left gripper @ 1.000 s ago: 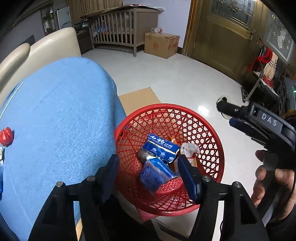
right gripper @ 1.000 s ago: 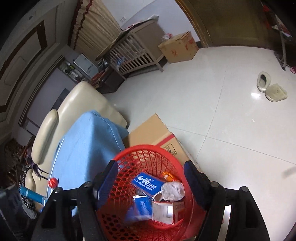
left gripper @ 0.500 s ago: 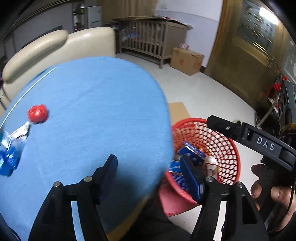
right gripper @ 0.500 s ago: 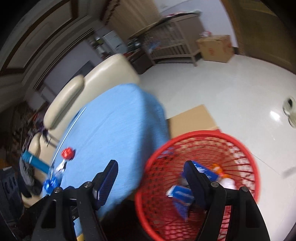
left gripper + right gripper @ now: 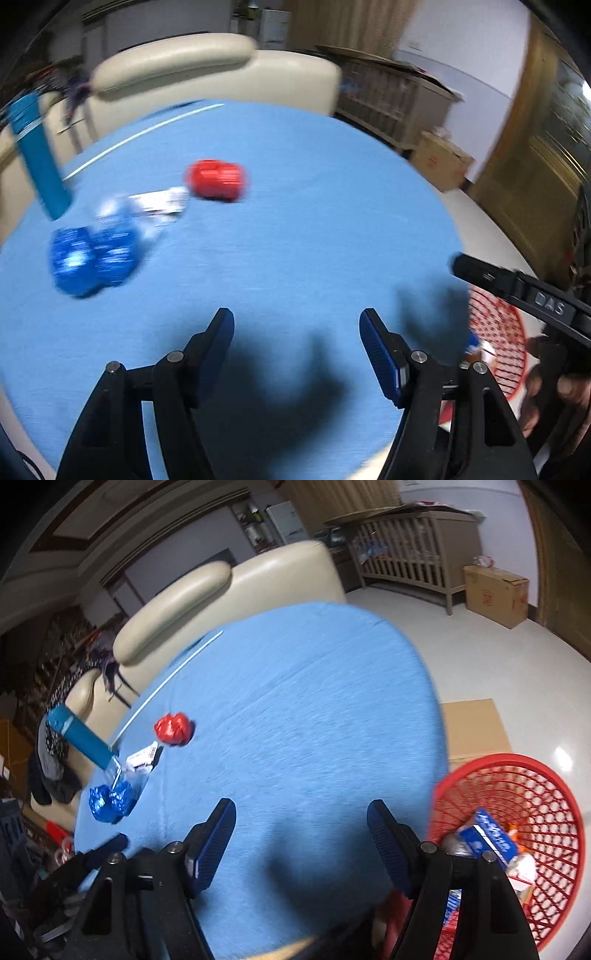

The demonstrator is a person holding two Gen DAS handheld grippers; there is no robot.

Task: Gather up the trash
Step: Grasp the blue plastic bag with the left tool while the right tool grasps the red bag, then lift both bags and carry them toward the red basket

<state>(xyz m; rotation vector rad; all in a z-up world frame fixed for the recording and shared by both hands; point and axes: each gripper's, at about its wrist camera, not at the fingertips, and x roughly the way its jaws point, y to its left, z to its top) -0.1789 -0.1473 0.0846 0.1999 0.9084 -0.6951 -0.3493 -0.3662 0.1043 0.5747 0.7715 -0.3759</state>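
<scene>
Only "DAS" legible on right hand-held gripper [image 5: 480, 275]; both hand-held grippers wide, left hand-held gripper [image 5: 296, 325] empty.

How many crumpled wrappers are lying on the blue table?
3: a red wrapper mid-table, and two blue wrappers touching near the left edge. None seem hidden.

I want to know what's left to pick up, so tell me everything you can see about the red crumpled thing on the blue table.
The red crumpled wrapper is a shiny, foil-like wad scrunched into a rough ball. It lies on the blue tablecloth toward the far side, near a white line in the cloth. A small white printed packet lies just beside it; whether they touch is unclear. Neither gripper is near it, and in the left wrist view it is motion-blurred.
</scene>
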